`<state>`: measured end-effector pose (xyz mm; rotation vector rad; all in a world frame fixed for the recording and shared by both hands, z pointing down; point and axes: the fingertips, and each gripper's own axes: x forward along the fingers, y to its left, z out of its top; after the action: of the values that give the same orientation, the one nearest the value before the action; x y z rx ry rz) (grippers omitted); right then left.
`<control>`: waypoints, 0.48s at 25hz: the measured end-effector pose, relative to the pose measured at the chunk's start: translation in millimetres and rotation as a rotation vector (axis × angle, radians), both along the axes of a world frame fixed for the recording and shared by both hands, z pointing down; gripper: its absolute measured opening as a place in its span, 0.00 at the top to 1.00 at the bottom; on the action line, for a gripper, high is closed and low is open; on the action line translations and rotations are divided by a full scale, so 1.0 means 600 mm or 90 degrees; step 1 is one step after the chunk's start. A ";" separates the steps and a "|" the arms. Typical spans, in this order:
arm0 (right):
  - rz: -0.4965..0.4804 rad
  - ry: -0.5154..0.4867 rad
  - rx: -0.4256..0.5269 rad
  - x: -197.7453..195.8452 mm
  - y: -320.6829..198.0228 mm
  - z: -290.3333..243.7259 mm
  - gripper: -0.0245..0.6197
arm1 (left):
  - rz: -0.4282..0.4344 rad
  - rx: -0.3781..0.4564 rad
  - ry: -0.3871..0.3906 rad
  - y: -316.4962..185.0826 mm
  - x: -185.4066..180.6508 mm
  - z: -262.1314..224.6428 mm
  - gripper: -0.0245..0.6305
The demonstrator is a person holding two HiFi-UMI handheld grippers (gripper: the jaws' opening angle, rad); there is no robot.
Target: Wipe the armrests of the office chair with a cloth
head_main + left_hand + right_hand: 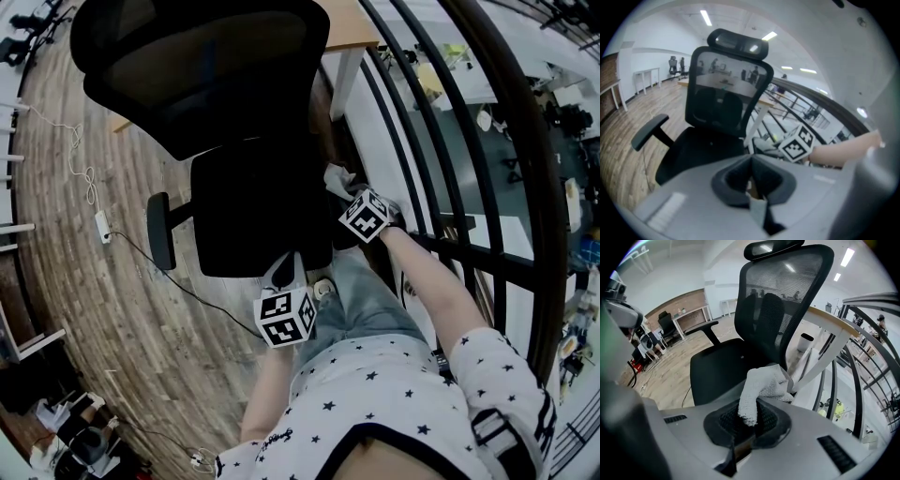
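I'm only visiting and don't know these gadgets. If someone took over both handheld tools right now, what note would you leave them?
Right tongs: shut on the white cloth, held at the railing side of the office chair.
Left tongs: shut, empty, near the seat's front edge.
Far armrest: in plain view, nothing touching it.
Near armrest: hidden behind the cloth and right tongs, so I cannot tell whether the cloth touches it.
Done: cloth is in hand.
Left: nothing shows either armrest wiped, so probably wipe both, starting on the cloth's side.
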<state>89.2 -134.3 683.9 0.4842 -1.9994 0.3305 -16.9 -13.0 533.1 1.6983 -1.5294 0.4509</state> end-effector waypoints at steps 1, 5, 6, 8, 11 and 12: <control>0.000 0.000 0.000 0.001 0.004 0.000 0.92 | 0.000 0.001 0.000 0.002 0.001 -0.001 0.96; -0.004 0.003 -0.006 0.003 0.023 0.001 0.92 | 0.000 0.003 -0.001 0.011 0.001 -0.003 0.96; -0.005 0.004 -0.007 0.003 0.028 0.002 0.92 | 0.000 0.003 -0.001 0.013 0.001 -0.004 0.96; -0.007 0.005 -0.008 0.006 0.037 0.002 0.92 | 0.001 0.004 -0.002 0.017 0.003 -0.006 0.96; -0.007 0.005 -0.012 0.010 0.049 0.000 0.92 | 0.002 0.007 -0.004 0.021 0.006 -0.010 0.96; -0.007 0.005 -0.013 0.011 0.052 0.000 0.92 | 0.002 0.008 -0.005 0.021 0.007 -0.011 0.96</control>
<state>95.5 -103.1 683.8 0.4605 -1.9882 0.3412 -12.7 -0.1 526.5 1.7104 -1.5379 0.4504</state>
